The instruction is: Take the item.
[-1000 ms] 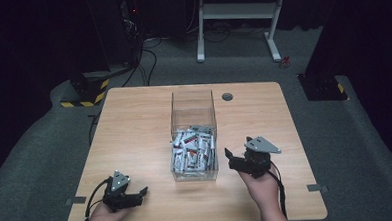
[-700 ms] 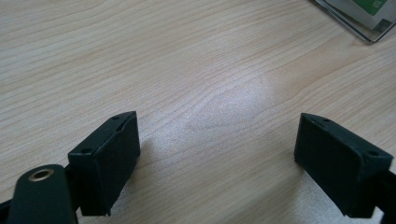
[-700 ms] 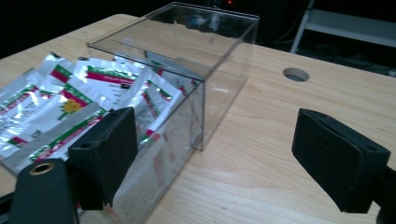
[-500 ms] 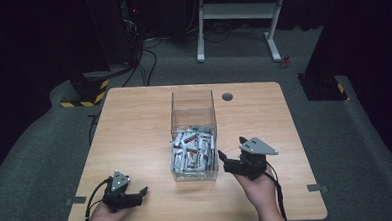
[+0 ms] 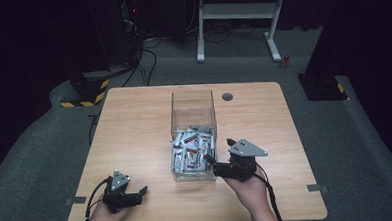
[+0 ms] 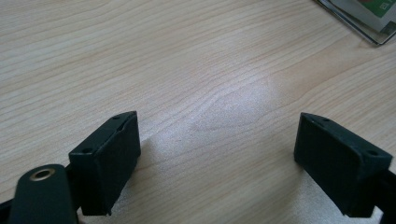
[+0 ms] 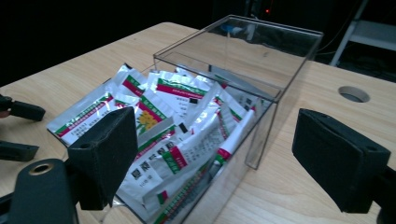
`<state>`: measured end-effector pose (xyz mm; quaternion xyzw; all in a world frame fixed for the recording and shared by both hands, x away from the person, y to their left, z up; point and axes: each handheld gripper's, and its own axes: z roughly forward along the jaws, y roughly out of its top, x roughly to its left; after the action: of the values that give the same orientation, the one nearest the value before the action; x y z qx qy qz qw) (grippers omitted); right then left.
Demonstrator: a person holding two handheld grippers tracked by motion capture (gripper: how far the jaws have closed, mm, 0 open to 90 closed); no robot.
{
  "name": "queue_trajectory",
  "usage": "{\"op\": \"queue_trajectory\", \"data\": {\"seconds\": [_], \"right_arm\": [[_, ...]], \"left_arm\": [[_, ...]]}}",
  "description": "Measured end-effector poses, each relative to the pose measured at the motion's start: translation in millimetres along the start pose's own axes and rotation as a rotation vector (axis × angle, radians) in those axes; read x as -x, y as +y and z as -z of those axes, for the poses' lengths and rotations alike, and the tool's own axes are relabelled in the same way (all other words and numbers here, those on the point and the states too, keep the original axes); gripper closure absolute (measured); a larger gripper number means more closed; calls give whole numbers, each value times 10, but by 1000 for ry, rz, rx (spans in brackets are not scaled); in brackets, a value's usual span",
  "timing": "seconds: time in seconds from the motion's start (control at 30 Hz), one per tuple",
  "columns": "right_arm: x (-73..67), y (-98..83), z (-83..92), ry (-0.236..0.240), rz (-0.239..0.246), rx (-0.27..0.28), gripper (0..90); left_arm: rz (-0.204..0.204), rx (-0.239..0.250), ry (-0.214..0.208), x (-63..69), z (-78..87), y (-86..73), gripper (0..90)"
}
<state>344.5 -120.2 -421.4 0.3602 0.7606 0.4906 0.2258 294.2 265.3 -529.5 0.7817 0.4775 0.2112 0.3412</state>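
The packets (image 7: 177, 126) lie heaped in the near end of the clear box (image 5: 192, 103), overlapping so much that I cannot count them; the print on them is too small to read. They are silvery foil sachets with red and green bands. The box is 1 long, rectangular container of see-through plastic, standing mid-table (image 5: 134, 123), its far end bare. The table is pale wood grain with 1 round cable hole (image 5: 227, 96) near its far edge. There are 2 grippers. The right gripper (image 5: 217, 157) hangs just beside the box's near right corner, jaws spread wide, gripping nothing. The left gripper (image 5: 137, 194) sits near the table's front left, well apart from the box, jaws also wide open over bare wood.
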Motion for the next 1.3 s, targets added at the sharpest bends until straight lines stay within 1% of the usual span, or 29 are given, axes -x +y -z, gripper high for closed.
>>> {"op": "queue_trajectory", "data": {"seconds": [0.07, 0.13, 0.2, 0.27, 0.37, 0.4, 0.43, 0.57, 0.6, 0.63, 0.73, 0.83, 0.87, 0.9, 0.97, 1.07, 1.23, 1.27, 1.3], "right_arm": [[-29, 3, -23, 10, -4, -7, 181], [-50, 1, -51, 24, -4, -8, 220], [-71, -6, -77, 26, -3, -11, 239], [-80, -8, -88, 27, -4, -14, 244], [-121, -26, -157, 45, -4, -35, 292], [-121, -26, -157, 45, -4, -35, 292], [-139, -31, -187, 52, 2, -41, 323], [-169, -44, -231, 55, 1, -55, 368], [-169, -44, -231, 55, 1, -55, 368], [-173, -55, -261, 58, -1, -63, 409], [-183, -69, -291, 58, -3, -74, 461], [-190, -80, -320, 49, -5, -87, 477], [-202, -89, -342, 37, 2, -95, 486], [-210, -92, -349, 31, 6, -97, 511], [-212, -94, -356, 32, 2, -100, 513], [-202, -96, -384, 25, -16, -113, 531], [-197, -102, -407, 13, -19, -124, 549], [-205, -110, -428, 1, -12, -133, 556], [-211, -117, -441, -15, 8, -140, 558]], "left_arm": [[2, 0, 10, 1, 0, 0, 147], [15, -2, 17, 3, -1, 0, 144], [28, -2, 21, 5, -1, -2, 144], [22, 0, 25, -1, -1, -1, 145], [29, 1, 26, 5, 0, -3, 150], [29, 1, 26, 5, 0, -3, 151], [28, 1, 27, 6, 1, -4, 152], [24, 3, 25, 7, 7, -9, 157], [24, 3, 25, 7, 7, -9, 157], [24, 2, 25, 8, 8, -9, 157], [19, 1, 22, 11, 13, -12, 154], [19, 0, 20, 15, 13, -15, 149], [18, 0, 20, 15, 14, -15, 149], [19, 1, 20, 16, 15, -17, 149], [19, 1, 20, 16, 15, -17, 148], [17, 1, 17, 17, 18, -20, 148], [18, 0, 13, 21, 23, -24, 147], [16, 0, 13, 21, 24, -25, 148], [8, 1, 14, 17, 26, -26, 147]]}}
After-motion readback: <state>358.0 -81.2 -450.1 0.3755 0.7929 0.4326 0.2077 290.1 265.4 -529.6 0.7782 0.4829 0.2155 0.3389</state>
